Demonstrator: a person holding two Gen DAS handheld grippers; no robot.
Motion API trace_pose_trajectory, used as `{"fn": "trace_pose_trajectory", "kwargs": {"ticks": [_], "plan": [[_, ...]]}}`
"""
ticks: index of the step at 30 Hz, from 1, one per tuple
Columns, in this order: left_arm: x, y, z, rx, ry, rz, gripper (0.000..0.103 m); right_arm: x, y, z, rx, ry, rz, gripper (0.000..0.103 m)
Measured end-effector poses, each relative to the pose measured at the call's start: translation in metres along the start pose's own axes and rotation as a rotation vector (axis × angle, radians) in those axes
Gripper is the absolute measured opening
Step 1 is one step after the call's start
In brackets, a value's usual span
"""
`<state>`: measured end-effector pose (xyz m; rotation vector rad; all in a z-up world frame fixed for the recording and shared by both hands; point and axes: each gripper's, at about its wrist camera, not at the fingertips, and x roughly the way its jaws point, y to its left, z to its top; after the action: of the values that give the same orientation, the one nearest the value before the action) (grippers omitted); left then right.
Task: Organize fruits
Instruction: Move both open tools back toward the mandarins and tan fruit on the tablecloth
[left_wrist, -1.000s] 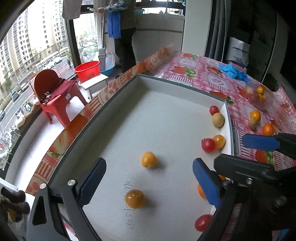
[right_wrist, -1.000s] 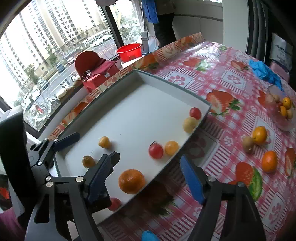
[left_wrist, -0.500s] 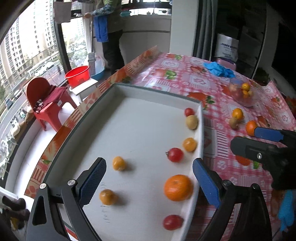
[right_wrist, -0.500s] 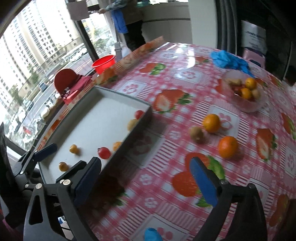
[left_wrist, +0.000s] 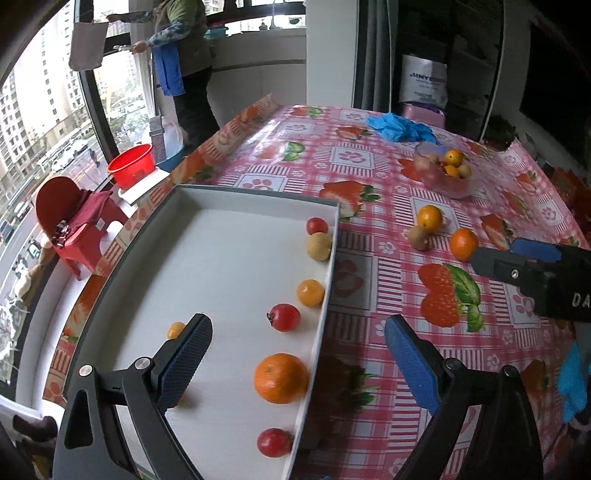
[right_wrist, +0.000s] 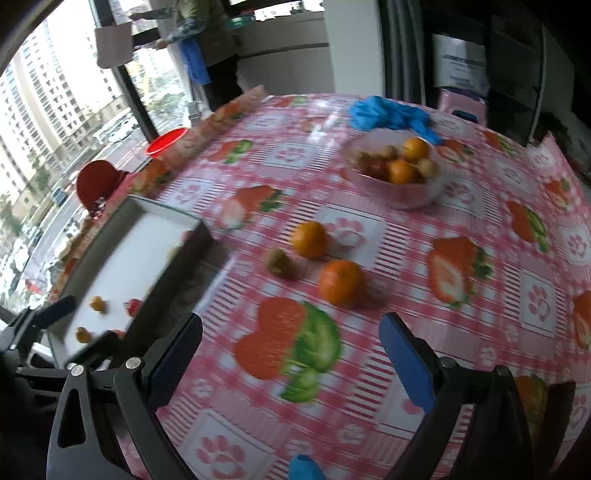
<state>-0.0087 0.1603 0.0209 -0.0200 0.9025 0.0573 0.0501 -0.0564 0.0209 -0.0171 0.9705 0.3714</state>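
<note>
Right wrist view shows my right gripper (right_wrist: 290, 345) spread wide and empty, the nearest orange (right_wrist: 341, 282) on the tablecloth (right_wrist: 480, 332) at twelve o'clock. I'd centre both pads around it before squeezing, then carry it to the tray (left_wrist: 334, 251); my left gripper (left_wrist: 297, 356) hangs open, empty.

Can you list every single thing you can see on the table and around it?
tray: 1, white, table's window side
fruits in tray: 7; big orange, 3 red, 3 yellowish
loose fruits: 3; two oranges, one brownish, on tablecloth
bowl: 1, clear, mixed fruit inside
gloves: blue, far edge
bucket, chair: red, by window
person: standing behind
left gripper: jaws open
right gripper: jaws open
</note>
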Motion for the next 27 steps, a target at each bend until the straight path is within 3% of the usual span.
{"fn": "trace_pose_trajectory", "kwargs": {"ticks": [10,23,25,27], "plan": [[0.009,-0.019,0.000,0.028,0.034,-0.003,0.095,0.023,-0.020,-0.017,0.009,0.048,-0.043,0.097],[0.007,-0.024,0.007,0.064,0.040,0.006,0.095,0.069,-0.017,0.012,0.035,0.055,-0.085,0.097],[0.005,-0.021,0.011,0.056,0.038,0.003,0.095,0.073,-0.015,0.015,0.027,0.049,-0.093,0.095],[0.005,-0.019,0.015,0.045,0.041,-0.003,0.095,0.074,-0.012,0.017,0.012,0.037,-0.109,0.084]]}}
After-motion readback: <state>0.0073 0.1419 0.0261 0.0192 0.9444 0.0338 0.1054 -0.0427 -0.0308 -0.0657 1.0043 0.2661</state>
